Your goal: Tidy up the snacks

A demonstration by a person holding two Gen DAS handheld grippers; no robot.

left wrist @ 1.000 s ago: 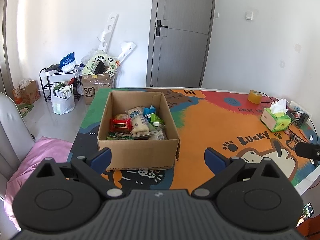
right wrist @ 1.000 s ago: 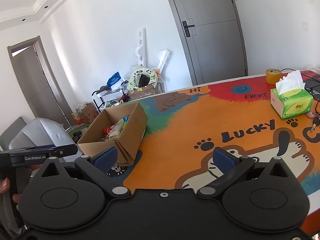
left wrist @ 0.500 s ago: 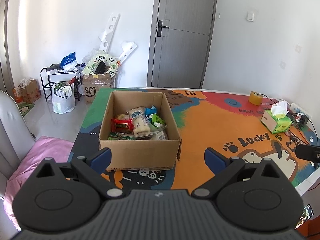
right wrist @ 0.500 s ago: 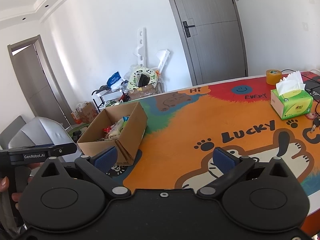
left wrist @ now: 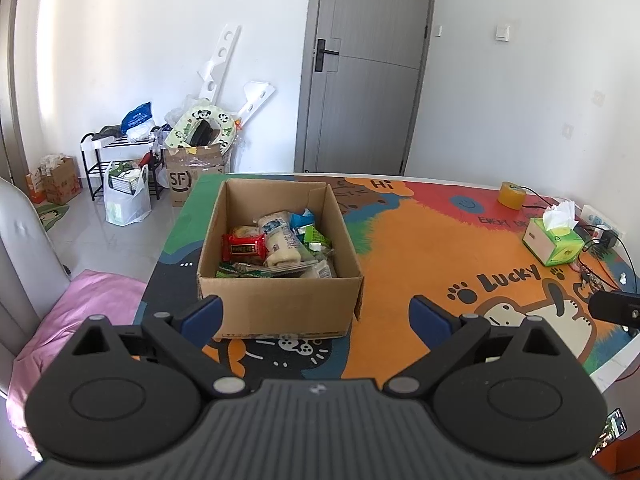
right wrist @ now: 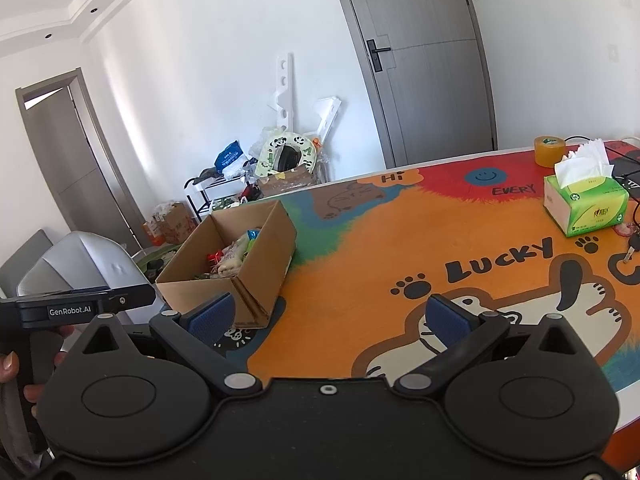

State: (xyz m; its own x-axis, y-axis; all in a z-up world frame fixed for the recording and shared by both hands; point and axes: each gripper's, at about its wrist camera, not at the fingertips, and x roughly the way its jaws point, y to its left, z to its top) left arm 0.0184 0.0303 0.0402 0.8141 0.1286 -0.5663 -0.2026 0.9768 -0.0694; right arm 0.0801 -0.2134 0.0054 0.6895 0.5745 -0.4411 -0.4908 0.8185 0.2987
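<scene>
Snacks [left wrist: 276, 244], a jumble of wrapped packets, all lie inside the open brown cardboard box [left wrist: 280, 304], none on the colourful cartoon-print surface [left wrist: 420, 264]. Both left tongs [left wrist: 316, 314] and right tongs [right wrist: 336, 318] hang spread and empty (short of the box). That fits gathering finished, or sorting ahead.

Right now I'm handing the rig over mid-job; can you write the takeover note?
Left gripper: open, empty, facing the brown cardboard box.
Right gripper: open, empty, above the colourful cartoon table mat.
Snacks: the red packet, the long white wrapped roll and green and blue packets lie piled in the box.
Done: no snack seen outside the box.
Left: sorting the pile.
</scene>
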